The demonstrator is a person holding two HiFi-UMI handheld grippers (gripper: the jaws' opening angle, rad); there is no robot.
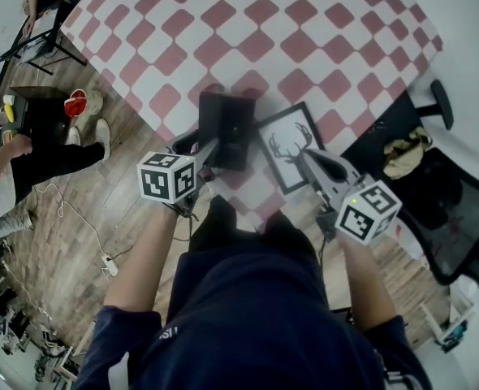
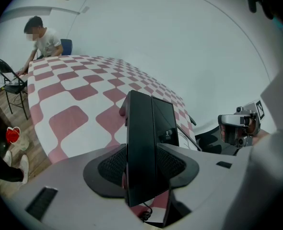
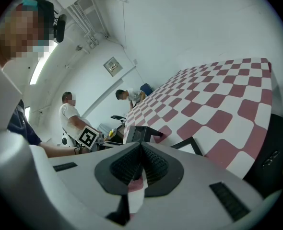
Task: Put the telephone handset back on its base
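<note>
Checkered tablecloth (image 1: 304,23), left tool (image 2: 141,167) clamping flat black handset (image 2: 140,128), right tool (image 3: 140,169) closed, empty.

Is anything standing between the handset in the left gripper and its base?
Nothing visible. The left gripper holds the handset right against the base; the picture frame lies beside them, not between.

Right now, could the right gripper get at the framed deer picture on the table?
Likely yes: the right gripper, jaws shut and empty, hovers just beside the framed picture, with nothing between them.
</note>
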